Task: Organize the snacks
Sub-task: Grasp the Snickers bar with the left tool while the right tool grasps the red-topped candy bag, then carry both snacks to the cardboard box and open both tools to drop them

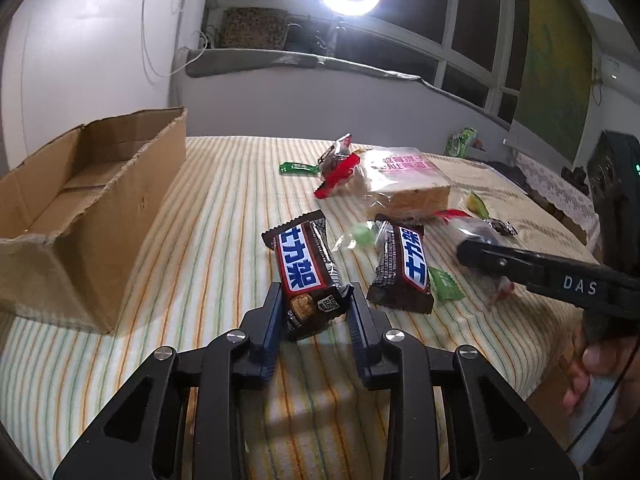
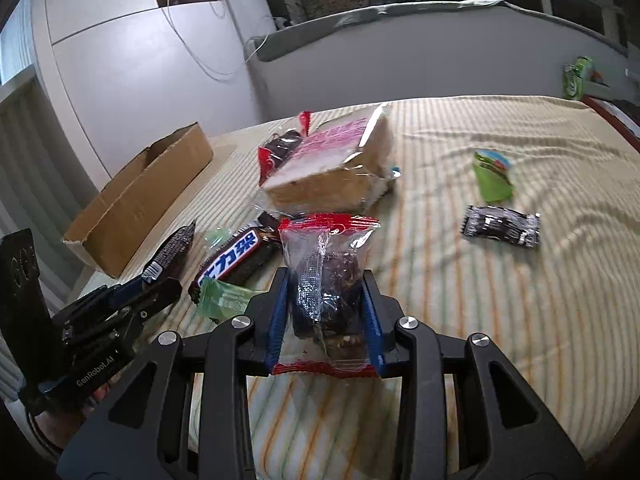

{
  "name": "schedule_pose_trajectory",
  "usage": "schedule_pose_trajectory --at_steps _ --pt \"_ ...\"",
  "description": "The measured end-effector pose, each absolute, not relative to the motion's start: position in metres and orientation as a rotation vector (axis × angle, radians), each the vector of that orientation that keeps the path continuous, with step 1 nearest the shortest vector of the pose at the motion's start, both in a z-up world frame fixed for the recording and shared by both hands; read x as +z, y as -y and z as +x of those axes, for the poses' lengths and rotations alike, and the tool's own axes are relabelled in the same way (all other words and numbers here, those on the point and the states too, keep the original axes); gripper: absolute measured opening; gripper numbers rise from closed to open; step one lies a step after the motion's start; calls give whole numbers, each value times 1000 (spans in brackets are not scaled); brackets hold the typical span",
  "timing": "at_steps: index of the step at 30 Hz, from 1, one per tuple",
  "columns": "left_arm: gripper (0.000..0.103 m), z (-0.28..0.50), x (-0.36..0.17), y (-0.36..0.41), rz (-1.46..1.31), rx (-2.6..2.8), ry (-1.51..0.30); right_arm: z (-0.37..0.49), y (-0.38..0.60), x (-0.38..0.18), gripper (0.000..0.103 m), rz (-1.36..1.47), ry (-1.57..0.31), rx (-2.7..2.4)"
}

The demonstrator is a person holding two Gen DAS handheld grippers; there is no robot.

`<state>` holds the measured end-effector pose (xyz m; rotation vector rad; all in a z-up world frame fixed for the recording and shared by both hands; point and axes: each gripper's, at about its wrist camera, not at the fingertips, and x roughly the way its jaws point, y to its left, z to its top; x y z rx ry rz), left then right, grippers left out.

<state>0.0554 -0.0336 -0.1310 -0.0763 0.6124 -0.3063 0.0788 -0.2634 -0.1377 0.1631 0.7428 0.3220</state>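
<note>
Left wrist view: left gripper (image 1: 314,304) clamped on the near end of a brown chocolate bar (image 1: 306,270), low centre of frame, bar tilted up off the striped cloth (image 1: 208,240). Second chocolate bar (image 1: 402,266) lies just right of it. Open cardboard box (image 1: 80,208) at left edge. Right gripper (image 1: 480,254) reaches in from the right.

Right wrist view: right gripper (image 2: 326,300) pinches a clear red-edged snack packet (image 2: 328,280), centre frame. Wrapped cake slab (image 2: 332,168) behind it; box (image 2: 140,200) at left; black sachet (image 2: 502,226) well apart at right.
</note>
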Motion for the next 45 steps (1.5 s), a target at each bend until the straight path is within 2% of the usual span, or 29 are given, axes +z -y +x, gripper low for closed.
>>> schedule_pose_trajectory --at_steps 7,21,25,31,36,45 --pt "29 49 -128 33 -78 -305 -609 63 267 -129 35 91 -704 243" --pt "29 44 -123 33 -50 -296 -577 59 276 -134 35 129 -690 209" --pt "29 38 -96 27 -59 -293 -514 49 272 -82 35 101 -584 202" --pt "29 19 -27 14 -63 -294 -345 14 259 -2 35 57 -408 202" --pt "29 4 -6 7 -60 -289 -301 -3 250 12 35 46 -382 209" --pt "29 -3 -3 6 -52 -290 -293 -2 250 13 35 47 -389 218"
